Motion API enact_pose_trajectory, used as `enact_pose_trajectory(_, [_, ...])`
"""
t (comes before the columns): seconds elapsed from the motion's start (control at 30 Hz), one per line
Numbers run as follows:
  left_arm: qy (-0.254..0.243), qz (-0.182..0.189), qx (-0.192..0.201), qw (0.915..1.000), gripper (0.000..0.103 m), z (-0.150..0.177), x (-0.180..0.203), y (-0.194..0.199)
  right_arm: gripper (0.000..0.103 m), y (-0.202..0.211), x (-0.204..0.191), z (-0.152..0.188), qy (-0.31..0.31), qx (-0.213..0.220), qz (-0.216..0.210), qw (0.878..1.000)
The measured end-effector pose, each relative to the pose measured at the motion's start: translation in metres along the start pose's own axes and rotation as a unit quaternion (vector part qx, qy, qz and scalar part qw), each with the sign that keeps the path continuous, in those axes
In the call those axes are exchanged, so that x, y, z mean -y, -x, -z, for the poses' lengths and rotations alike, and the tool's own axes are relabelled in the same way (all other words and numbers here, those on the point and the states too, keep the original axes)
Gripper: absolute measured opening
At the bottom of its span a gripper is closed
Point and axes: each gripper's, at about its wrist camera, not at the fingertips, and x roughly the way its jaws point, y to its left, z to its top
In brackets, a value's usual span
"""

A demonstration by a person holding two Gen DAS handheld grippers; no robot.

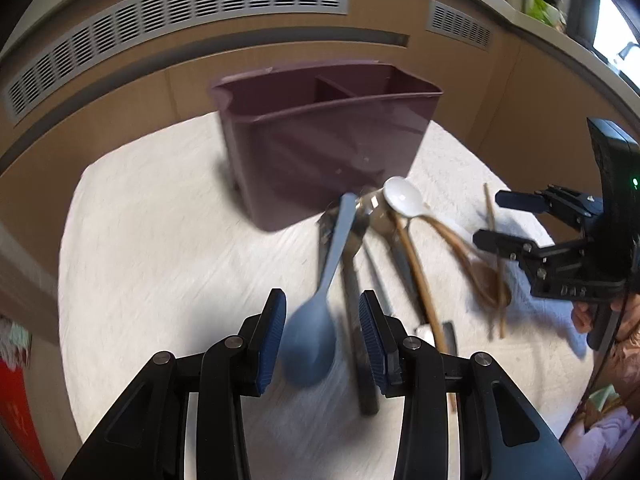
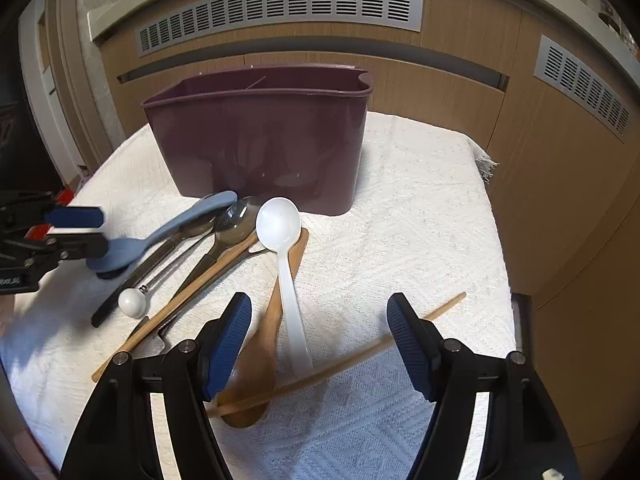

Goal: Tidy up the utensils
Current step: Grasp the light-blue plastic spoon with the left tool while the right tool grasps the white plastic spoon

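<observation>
Hovering lower centre, left gripper [image 1: 322,322] brackets the blue spoon [image 1: 310,344] bowl without pinching it, right gripper [image 2: 319,336] gapes over the wooden spoon [image 2: 260,354], caddy [image 2: 260,140] upper centre.

Left hand-held gripper [image 1: 322,330] half-open, right hand-held gripper [image 2: 319,334] wide

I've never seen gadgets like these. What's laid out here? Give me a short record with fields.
Setting: white textured cloth on a table
Container: purple divided caddy, upright, no utensils seen inside
Utensils: blue spoon, white ladle, wooden spoon, chopstick, metal spoons, all loose on the cloth
Left gripper: jaws either side of the blue spoon's bowl, not visibly pressing it
Right gripper: jaws apart above the wooden spoon, ladle handle and chopstick, gripping nothing
</observation>
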Motion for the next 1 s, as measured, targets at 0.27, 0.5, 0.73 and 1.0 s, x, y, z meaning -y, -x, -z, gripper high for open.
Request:
enact_pose_trajectory(0.27, [-0.056,-0.042,-0.057,0.9959,0.029,-0.036,0.027,-0.053,0.067,0.016,0.003,0.012,-0.002,0.008,-0.009,1.0])
enact_pose_trajectory(0.5, [0.046,-0.019,-0.047,0.9977,0.013,-0.033,0.004,-0.061,0.062,0.017,0.008,0.007,-0.023,0.013,-0.015,1.0])
enact_pose_trajectory(0.73, [0.168,-0.008,0.056,0.9843,0.007,-0.007,-0.022,-0.011,0.039,-0.031,-0.016,-0.032,0.074,-0.019,-0.048,0.996])
enact_pose_trajectory(1.0, [0.165,0.012,0.062,0.9843,0.009,0.004,-0.027,0.015,0.039,-0.063,-0.024,-0.056,0.106,-0.053,-0.063,0.991])
